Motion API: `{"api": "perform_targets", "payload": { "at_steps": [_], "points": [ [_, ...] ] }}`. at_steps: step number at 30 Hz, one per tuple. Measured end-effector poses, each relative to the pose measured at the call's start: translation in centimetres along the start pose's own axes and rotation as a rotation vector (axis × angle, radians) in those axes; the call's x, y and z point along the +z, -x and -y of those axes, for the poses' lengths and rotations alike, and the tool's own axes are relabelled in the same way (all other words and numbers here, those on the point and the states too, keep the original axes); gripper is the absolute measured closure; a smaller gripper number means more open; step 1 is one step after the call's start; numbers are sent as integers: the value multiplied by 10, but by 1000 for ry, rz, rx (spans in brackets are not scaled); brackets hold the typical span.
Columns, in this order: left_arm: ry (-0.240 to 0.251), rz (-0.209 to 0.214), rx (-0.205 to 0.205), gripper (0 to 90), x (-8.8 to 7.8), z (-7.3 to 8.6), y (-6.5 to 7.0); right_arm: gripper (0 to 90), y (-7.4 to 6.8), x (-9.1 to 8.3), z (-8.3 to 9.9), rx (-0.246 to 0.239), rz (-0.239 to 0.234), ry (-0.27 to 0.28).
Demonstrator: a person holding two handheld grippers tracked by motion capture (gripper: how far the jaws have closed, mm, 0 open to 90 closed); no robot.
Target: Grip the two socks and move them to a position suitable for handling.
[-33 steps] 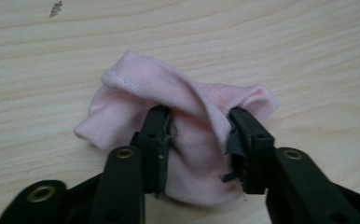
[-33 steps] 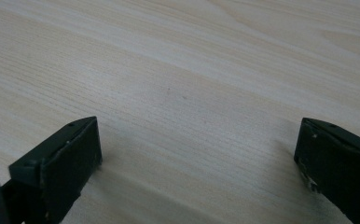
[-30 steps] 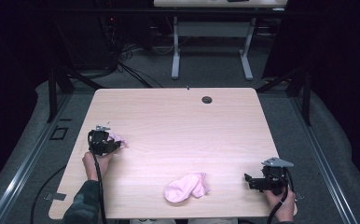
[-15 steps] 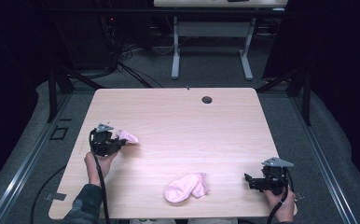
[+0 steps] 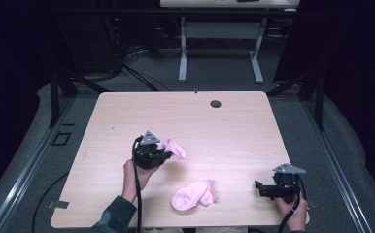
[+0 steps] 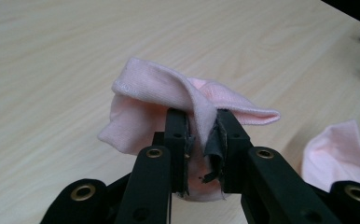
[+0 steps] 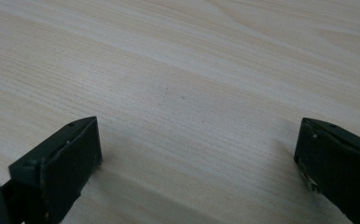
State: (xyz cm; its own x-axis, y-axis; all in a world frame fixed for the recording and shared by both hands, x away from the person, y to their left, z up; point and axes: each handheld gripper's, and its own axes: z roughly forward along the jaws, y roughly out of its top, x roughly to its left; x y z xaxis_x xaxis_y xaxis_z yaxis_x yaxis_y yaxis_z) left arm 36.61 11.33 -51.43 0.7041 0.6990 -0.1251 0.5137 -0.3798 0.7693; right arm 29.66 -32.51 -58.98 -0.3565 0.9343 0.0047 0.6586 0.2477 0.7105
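Rightward from the frame's left edge travels the left gripper (image 6: 201, 140), jaws clenched on one pink sock (image 6: 169, 93); its mate (image 5: 194, 194) waits lower-centre (pairing apparently unfinished); right gripper (image 7: 197, 154) gapes empty.

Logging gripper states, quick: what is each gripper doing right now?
Left gripper: closed on a small pink fabric sock.
Right gripper: open, holding nothing, jaws wide apart over the light wooden table.

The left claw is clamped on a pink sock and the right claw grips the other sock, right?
Not quite. The right claw is open and holds nothing, as the right gripper view shows; the other sock lies loose on the table. The left claw does clamp a pink sock.
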Motion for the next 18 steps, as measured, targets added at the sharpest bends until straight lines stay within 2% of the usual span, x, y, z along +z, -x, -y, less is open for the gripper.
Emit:
{"api": "perform_targets", "payload": {
  "at_steps": [1, 2, 4, 8, 11, 12, 14, 17, 18],
  "points": [
    [0, 0, 0, 774, 0, 0, 0, 0, 0, 0, 0, 0, 0, 0],
    [-22, 29, 8, 774, 11, 1, 8, 0, 0, 0, 0, 0, 3, 0],
    [-46, 60, 12, 774, 23, 3, 16, 0, 0, 0, 0, 0, 3, 0],
    [-89, 84, 34, 772, 42, 7, 30, 0, 0, 0, 0, 0, 0, 0],
    [-111, 97, 33, 760, 50, 9, 32, 0, 0, 0, 0, 0, 1, 0],
    [-138, 99, 42, 737, 56, 11, 32, 0, 0, 0, 0, 0, 4, -1],
    [-151, 102, 37, 658, 60, 12, 30, 0, 0, 0, 0, 0, 3, -1],
    [-154, 86, 33, 435, 58, 12, 29, 0, 0, 0, 0, 0, 1, -1],
    [-138, 76, 28, 374, 53, 13, 28, 0, 0, 0, 0, 2, 2, -4]
  ]
}}
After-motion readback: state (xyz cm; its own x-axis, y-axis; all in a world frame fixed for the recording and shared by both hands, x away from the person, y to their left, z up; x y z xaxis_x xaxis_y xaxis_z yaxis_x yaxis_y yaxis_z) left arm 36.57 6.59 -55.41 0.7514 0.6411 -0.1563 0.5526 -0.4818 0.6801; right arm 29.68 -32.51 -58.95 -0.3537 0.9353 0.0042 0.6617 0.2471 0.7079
